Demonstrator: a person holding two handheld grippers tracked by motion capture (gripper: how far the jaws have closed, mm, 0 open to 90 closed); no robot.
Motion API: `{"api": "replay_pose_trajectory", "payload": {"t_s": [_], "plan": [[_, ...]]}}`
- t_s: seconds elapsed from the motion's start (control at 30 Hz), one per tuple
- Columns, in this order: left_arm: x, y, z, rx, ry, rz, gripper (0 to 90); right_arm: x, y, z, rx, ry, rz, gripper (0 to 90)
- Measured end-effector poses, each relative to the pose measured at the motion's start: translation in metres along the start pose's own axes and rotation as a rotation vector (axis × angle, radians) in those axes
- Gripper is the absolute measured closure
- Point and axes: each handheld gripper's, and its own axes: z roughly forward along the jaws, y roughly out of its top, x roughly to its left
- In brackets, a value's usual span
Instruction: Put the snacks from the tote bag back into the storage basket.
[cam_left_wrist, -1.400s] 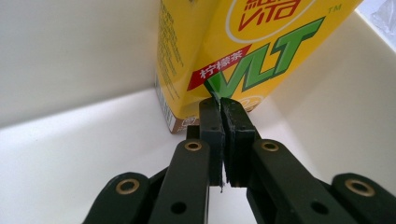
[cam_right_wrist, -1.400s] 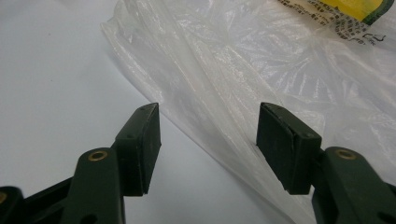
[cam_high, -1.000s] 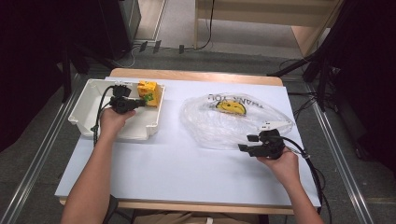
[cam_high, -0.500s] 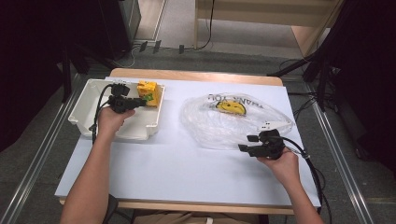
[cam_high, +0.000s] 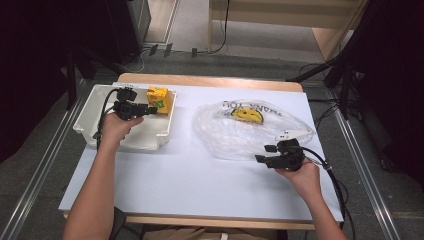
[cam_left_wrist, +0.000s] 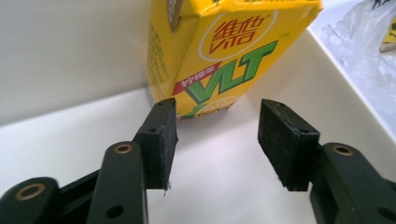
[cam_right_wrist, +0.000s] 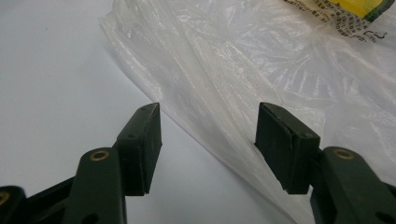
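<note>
White table (cam_high: 190, 185) carries a clear plastic bag (cam_high: 250, 132) and a white bin (cam_high: 95, 112). Yellow drink carton (cam_high: 159, 99) stands in the bin's far corner. Left gripper (cam_high: 150, 110) jaws have just been opening, carton just beyond the pads; right gripper (cam_high: 260, 159) jaws apart at the bag's edge.

Glossy carton (cam_left_wrist: 219, 56) — crinkled clear plastic bag (cam_right_wrist: 280, 84)

On the tabletop (cam_high: 200, 180), the tray (cam_high: 90, 107) sits at the left, near the far edge. The carton (cam_high: 159, 98) stands upright inside the tray, in its far right corner. The left tool (cam_high: 150, 109) hangs over the tray, just before the carton, apart from it. The bag (cam_high: 240, 132) lies flat to the right of the tray, well apart from it. The right tool (cam_high: 261, 154) sits at the bag's near edge.
</note>
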Motion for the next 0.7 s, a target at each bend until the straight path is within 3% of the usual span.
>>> {"api": "replay_pose_trajectory", "payload": {"t_s": [0.2,0.7], "plan": [[-0.006,0.003,-0.007,-0.004,0.001,0.018,44.0,0.0,0.0,0.0,0.0,0.002,0.0,41.6],[-0.028,0.016,-0.025,-0.015,-0.041,0.045,42.5,0.0,0.0,0.0,-0.001,0.006,-0.002,41.6]]}}
